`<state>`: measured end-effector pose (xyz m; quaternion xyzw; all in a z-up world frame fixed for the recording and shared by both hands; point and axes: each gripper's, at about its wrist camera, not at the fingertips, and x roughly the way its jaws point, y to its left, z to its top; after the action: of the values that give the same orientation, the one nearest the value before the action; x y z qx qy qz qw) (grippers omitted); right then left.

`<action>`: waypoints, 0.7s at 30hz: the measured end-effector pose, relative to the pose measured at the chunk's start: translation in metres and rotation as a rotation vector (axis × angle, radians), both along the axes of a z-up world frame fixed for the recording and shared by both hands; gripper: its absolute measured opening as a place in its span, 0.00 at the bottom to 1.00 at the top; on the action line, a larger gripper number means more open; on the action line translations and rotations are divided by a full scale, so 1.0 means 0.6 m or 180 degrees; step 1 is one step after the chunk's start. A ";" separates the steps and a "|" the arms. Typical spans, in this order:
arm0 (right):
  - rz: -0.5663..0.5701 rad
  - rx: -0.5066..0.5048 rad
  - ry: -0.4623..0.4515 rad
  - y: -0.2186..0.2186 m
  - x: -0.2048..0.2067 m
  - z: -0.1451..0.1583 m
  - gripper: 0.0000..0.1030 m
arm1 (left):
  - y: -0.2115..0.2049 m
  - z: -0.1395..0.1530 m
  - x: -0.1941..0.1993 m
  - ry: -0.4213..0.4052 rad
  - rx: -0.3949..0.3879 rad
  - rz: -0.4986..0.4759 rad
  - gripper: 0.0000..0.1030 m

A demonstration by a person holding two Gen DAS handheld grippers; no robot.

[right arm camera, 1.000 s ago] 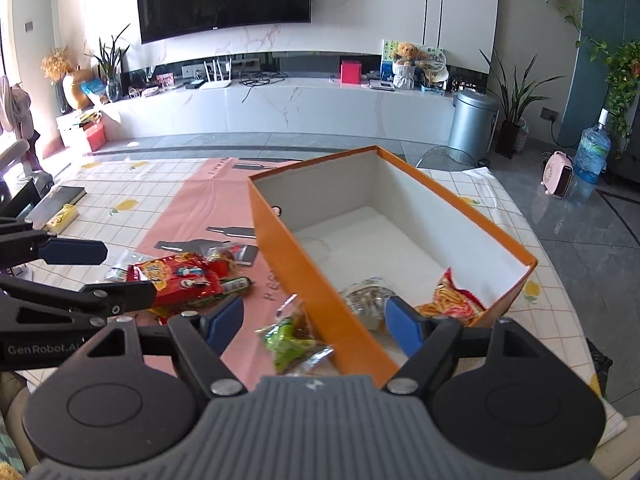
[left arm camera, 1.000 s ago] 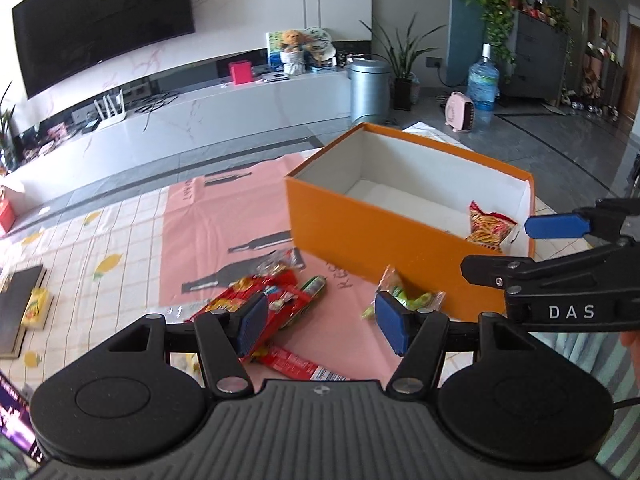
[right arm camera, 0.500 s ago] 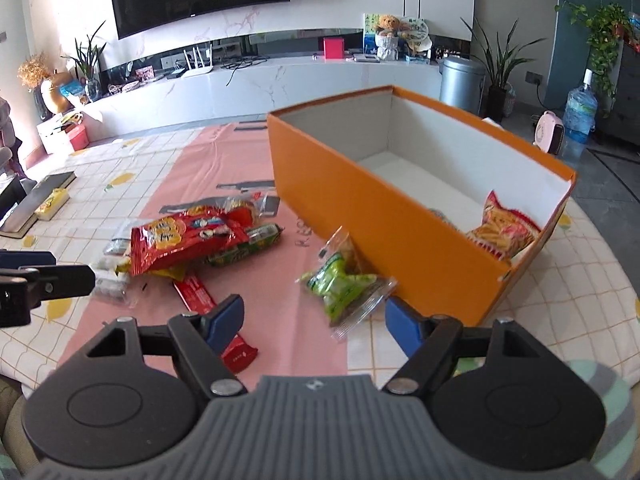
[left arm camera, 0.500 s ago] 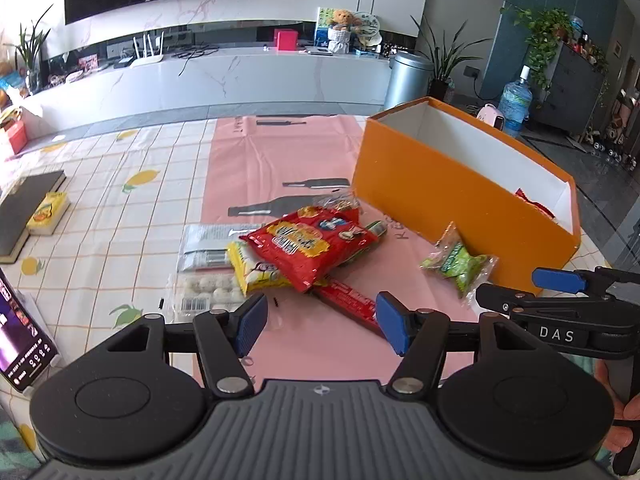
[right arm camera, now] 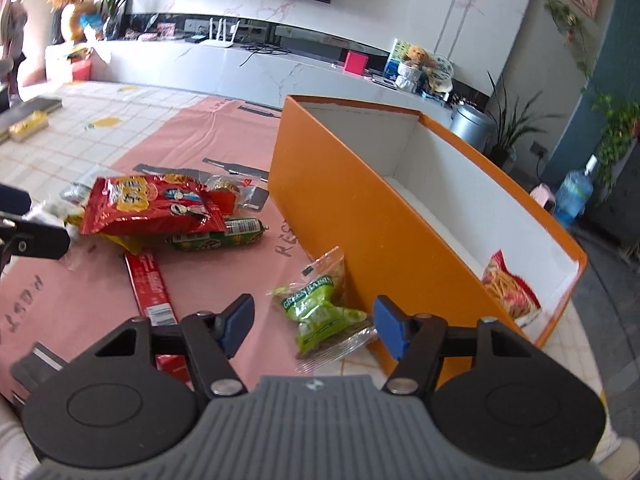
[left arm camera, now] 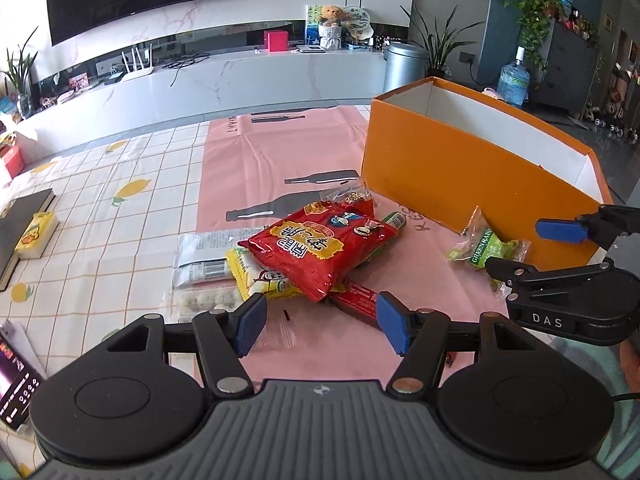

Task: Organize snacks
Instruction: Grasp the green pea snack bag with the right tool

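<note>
A pile of snacks lies on the pink mat: a red chip bag [left arm camera: 320, 246] on top, a yellow packet [left arm camera: 260, 276], a red stick pack [left arm camera: 356, 300] and a green sausage [right arm camera: 216, 238]. My left gripper [left arm camera: 320, 320] is open and empty just in front of the pile. A green raisin packet [right arm camera: 320, 308] lies against the orange box [right arm camera: 360, 216]. My right gripper [right arm camera: 314, 322] is open around the packet's near end, apart from it. It also shows in the left wrist view [left arm camera: 532, 248]. A chip packet [right arm camera: 508, 288] lies inside the box.
A pale packet [left arm camera: 204, 256] and a bag of white balls [left arm camera: 204, 300] lie left of the pile. A book with a yellow box [left arm camera: 28, 232] sits at the table's left edge. A phone [left arm camera: 16, 384] is at the near left.
Both grippers have drawn back from the box and come lower. The left now faces the snack pile; the right has closed in on the green raisin packet. Both stayed open.
</note>
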<state>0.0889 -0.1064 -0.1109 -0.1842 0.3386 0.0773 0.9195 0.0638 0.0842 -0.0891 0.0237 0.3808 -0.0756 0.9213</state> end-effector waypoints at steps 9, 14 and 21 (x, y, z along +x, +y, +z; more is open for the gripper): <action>0.0031 -0.0082 0.0275 0.010 0.050 -0.031 0.51 | -0.020 -0.025 0.047 0.0006 0.0378 0.0004 0.72; -0.0075 -0.0056 0.0240 0.008 0.055 -0.040 0.42 | -0.035 -0.039 0.061 -0.0027 0.0547 -0.0013 0.62; -0.0064 0.0144 0.0134 -0.002 0.047 -0.033 0.14 | -0.029 -0.043 0.061 0.0038 0.0527 0.0155 0.03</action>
<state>0.1173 -0.1078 -0.1308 -0.1583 0.3579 0.0795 0.9168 0.1004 0.0665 -0.1148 0.0900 0.3916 -0.0215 0.9155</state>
